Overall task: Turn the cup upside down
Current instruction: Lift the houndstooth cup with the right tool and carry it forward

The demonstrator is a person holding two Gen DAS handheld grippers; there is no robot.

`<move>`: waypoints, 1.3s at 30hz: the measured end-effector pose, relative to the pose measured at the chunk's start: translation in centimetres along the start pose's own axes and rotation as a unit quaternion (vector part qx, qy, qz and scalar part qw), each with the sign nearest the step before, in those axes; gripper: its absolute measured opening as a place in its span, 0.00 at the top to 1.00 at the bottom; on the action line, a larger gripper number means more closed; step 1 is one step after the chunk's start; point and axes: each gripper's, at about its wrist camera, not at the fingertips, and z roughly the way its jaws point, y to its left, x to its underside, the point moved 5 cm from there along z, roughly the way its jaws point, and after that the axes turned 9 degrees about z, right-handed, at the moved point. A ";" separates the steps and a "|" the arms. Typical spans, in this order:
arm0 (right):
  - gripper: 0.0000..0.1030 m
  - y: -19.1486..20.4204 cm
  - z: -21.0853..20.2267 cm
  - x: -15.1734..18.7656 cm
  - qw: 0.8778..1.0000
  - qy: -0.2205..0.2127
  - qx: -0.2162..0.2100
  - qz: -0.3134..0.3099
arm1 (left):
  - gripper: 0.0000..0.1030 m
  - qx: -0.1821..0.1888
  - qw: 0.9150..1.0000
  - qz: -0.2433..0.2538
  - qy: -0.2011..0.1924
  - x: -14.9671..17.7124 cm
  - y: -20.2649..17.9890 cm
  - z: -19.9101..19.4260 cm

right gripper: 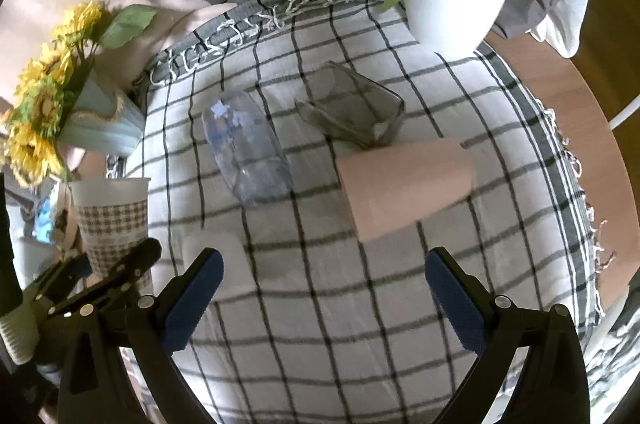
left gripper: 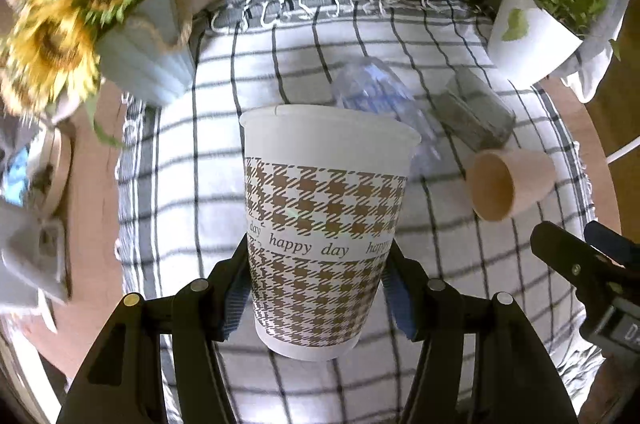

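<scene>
Houndstooth-patterned white paper cup [left gripper: 324, 236] sits clamped in my left gripper [left gripper: 316, 288], pads pressing the lower wall from both sides so it can be rotated. Its long axis runs upright, rim up, base down, above the checked cloth [left gripper: 200, 183].

Right wrist view: my right gripper [right gripper: 324, 288] is spread wide, holding nothing, facing a pink tumbler [right gripper: 404, 183] lying on its side.

A: Soft, even daylight; only faint shadows on the checked cloth [right gripper: 320, 304].
B: Yes, but the sunflowers [left gripper: 68, 23] are smeared with blur, and both views bend strongly towards the dark corners.
</scene>
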 end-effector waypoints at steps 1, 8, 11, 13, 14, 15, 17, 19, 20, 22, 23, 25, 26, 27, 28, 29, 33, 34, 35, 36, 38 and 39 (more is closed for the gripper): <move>0.02 -0.4 -0.2 0.3 1.000 -0.001 0.002 -0.002 | 0.43 0.004 1.000 -0.006 0.001 0.5 -0.4 -0.1; 0.02 -3.8 -0.6 2.4 1.000 0.010 0.012 -0.017 | 0.43 0.028 0.999 -0.029 0.019 3.6 -3.7 0.6; 0.02 -5.3 -0.5 3.2 0.999 0.016 0.020 -0.023 | 0.43 0.036 0.998 -0.036 0.028 4.9 -5.2 1.2; 0.02 -6.2 -0.5 3.6 0.999 0.019 0.025 -0.027 | 0.43 0.043 0.998 -0.039 0.036 5.6 -6.3 1.6; 0.02 -6.8 -0.4 3.9 0.999 0.021 0.028 -0.030 | 0.43 0.046 0.997 -0.040 0.039 6.0 -6.8 1.8; 0.02 -7.2 -0.4 4.1 0.999 0.023 0.030 -0.031 | 0.43 0.048 0.997 -0.042 0.041 6.2 -7.3 1.9; 0.02 -8.4 -0.3 4.5 0.998 0.026 0.037 -0.033 | 0.43 0.055 0.996 -0.049 0.045 6.7 -8.2 2.3; 0.02 -9.4 -0.2 4.9 0.998 0.030 0.043 -0.035 | 0.43 0.063 0.995 -0.060 0.050 7.2 -9.0 2.8; 0.02 -9.8 -0.1 5.0 0.998 0.031 0.046 -0.035 | 0.43 0.067 0.994 -0.066 0.052 7.4 -9.3 3.0; 0.02 -10.6 0.0 5.3 0.997 0.035 0.052 -0.036 | 0.43 0.073 0.993 -0.077 0.056 7.8 -9.9 3.3; 0.02 -11.0 0.1 5.4 0.997 0.036 0.055 -0.037 | 0.43 0.080 0.992 -0.083 0.058 7.9 -10.2 3.5; 0.02 -11.7 0.2 5.6 0.997 0.037 0.058 -0.038 | 0.43 0.088 0.990 -0.093 0.064 8.2 -10.6 3.9; 0.02 -12.2 0.3 5.7 0.997 0.038 0.062 -0.038 | 0.43 0.092 0.989 -0.098 0.067 8.3 -10.8 4.1; 0.02 -12.3 0.3 5.8 0.996 0.039 0.063 -0.038 | 0.43 0.095 0.988 -0.100 0.069 8.5 -11.1 4.2; 0.02 -12.7 0.4 5.9 0.996 0.041 0.065 -0.038 | 0.43 0.097 0.988 -0.101 0.071 8.6 -11.2 4.3; 0.02 -12.9 0.5 6.0 0.996 0.043 0.066 -0.039 | 0.43 0.097 0.987 -0.102 0.073 8.7 -11.3 4.4; 0.02 -13.6 0.9 6.4 0.995 0.051 0.069 -0.041 | 0.43 0.099 0.986 -0.105 0.085 9.1 -11.9 5.1; 0.02 -13.7 1.0 6.5 0.995 0.053 0.069 -0.041 | 0.43 0.100 0.985 -0.106 0.088 9.2 -12.0 5.3; 0.02 -13.8 1.1 6.5 0.995 0.055 0.071 -0.041 | 0.43 0.101 0.985 -0.108 0.090 9.3 -12.0 5.5; 0.02 -14.0 1.2 6.6 0.995 0.057 0.071 -0.041 | 0.43 0.102 0.984 -0.109 0.093 9.4 -12.1 5.7; 0.02 -14.1 1.5 6.8 0.995 0.062 0.073 -0.041 | 0.43 0.104 0.983 -0.111 0.099 9.5 -12.2 6.1; 0.02 -14.2 1.6 6.9 0.994 0.064 0.074 -0.042 | 0.43 0.104 0.983 -0.112 0.100 9.6 -12.3 6.3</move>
